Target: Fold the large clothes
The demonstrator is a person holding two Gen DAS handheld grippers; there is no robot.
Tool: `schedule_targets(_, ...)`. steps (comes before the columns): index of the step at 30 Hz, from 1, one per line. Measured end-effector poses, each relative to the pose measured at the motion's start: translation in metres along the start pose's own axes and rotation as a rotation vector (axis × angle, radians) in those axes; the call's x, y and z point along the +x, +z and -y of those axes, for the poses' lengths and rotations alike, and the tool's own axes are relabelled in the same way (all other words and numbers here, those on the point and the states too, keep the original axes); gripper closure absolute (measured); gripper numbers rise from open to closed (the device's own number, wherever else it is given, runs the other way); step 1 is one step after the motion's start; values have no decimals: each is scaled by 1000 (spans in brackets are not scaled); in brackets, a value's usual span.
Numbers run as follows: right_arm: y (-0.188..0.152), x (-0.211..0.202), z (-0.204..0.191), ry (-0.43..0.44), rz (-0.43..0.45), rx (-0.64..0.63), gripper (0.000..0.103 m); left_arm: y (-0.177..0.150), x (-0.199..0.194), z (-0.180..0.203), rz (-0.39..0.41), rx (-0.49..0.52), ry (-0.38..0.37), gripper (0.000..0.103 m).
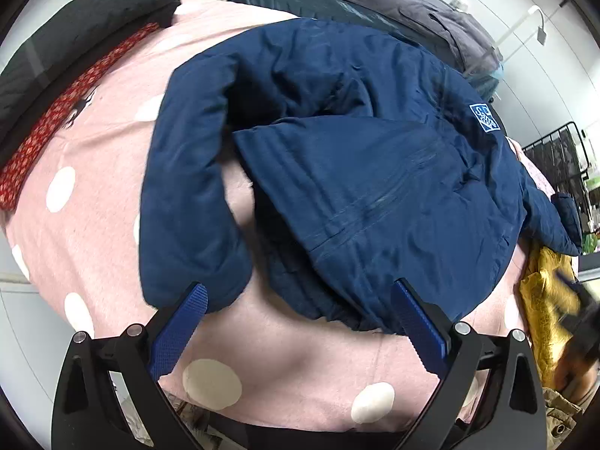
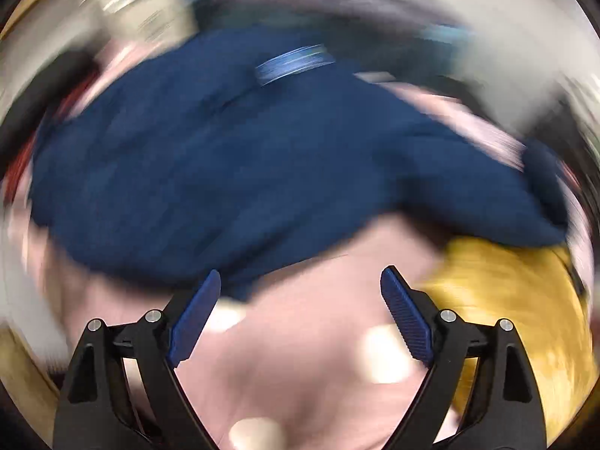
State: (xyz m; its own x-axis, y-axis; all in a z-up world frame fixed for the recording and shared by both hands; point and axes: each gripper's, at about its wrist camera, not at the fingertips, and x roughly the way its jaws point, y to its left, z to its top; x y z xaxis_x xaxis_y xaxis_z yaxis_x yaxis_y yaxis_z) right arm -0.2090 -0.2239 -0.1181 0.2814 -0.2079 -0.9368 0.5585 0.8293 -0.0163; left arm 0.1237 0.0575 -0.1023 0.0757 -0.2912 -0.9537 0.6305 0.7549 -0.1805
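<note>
Navy padded jacket (image 1: 337, 172) lies crumpled on the pink dotted bed (image 1: 112, 187), one flap folded over toward 6 o'clock, sleeve (image 1: 180, 206) trailing at 8. Left gripper (image 1: 300, 311) fingers wide, holding nothing, poised at the hem. Right gripper (image 2: 300, 292) fingers wide, also holding nothing; view badly motion-blurred. Risks, as judged: slick bulky fabric may slip a shallow pinch; grabbing one layer would drag the fold askew; yellow garment (image 2: 506, 300) at 4 o'clock could get caught. No containers visible.
</note>
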Motion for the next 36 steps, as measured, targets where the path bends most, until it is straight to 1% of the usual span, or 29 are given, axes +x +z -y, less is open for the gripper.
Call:
schedule_targets(1,-8,15,-30,0,-22,-95,17,-2,-1,-3,1,-4,1,7)
schedule_targets(2,-13,26,-47,-18,-37,-145,17,-4,-2,-5,1,-7,4,7)
schedule_targets(4,-20,49,-71,-66,-65,-228,23,-9,-4,-11,-1,-11,18,7)
schedule_targets(5,-20,61,-82,-109,-79,-265,26,-13,-5,-15,-5,-13,27,7)
schedule_targets(8,-10,80,-96,-133,-93,-302,26,-21,-3,-26,-22,-31,41,7)
schedule_targets(10,-1,82,-98,-134,-80,-306,28,-26,0,-32,-37,-44,43,7)
schedule_targets(11,8,78,-97,-124,-54,-289,35,-27,1,-33,-39,-46,44,7)
schedule_targets(12,13,76,-92,-104,-40,-263,54,-29,1,-34,-38,-51,45,7)
schedule_targets(13,20,72,-87,-74,-31,-224,66,-29,2,-35,-39,-53,45,7)
schedule_targets(14,30,65,-76,-33,-25,-164,78,-29,2,-35,-39,-56,43,7)
schedule_targets(15,40,53,-63,12,-4,-87,84,-29,3,-34,-38,-59,41,7)
schedule_targets(16,46,43,-53,49,18,-26,85,-28,3,-34,-35,-59,38,7)
schedule_targets(17,57,25,-29,102,62,78,87,-27,4,-32,-34,-58,34,7)
schedule_targets(18,67,14,-18,119,88,130,87,-25,5,-30,-32,-55,29,7)
schedule_targets(20,82,-12,31,132,162,286,89,-21,7,-24,-31,-40,18,7)
schedule_targets(21,86,-22,53,130,190,357,93,-20,8,-20,-31,-28,13,7)
schedule_targets(22,87,-28,71,128,208,415,93,-18,10,-13,-31,-6,8,7)
schedule_targets(23,88,-35,106,123,226,523,94,-17,13,-6,-40,25,-15,5)
schedule_targets(25,83,-35,145,136,224,651,94,-16,19,12,-69,93,-91,5)
schedule_targets(27,68,-25,176,160,152,791,94,-21,25,39,-79,195,-90,5)
schedule_targets(28,62,-17,183,181,111,830,93,-22,27,49,-72,244,-56,5)
schedule_targets(29,54,-8,189,222,69,880,88,-24,30,58,-50,292,-1,5)
schedule_targets(30,48,-4,188,243,39,905,81,-26,33,66,-18,339,68,5)
schedule_targets(31,44,-4,182,243,29,889,76,-24,39,72,14,382,143,6)
schedule_targets(32,42,-6,174,228,26,859,59,-20,43,73,21,394,178,10)
schedule_targets(33,43,-9,165,185,22,804,40,-10,49,70,16,375,190,21)
schedule_targets(34,44,-12,160,152,22,765,33,1,52,66,9,340,175,28)
schedule_targets(35,45,-16,151,123,32,707,30,14,54,59,-2,294,150,44)
schedule_targets(36,45,-19,141,111,33,656,30,29,57,49,-14,238,122,60)
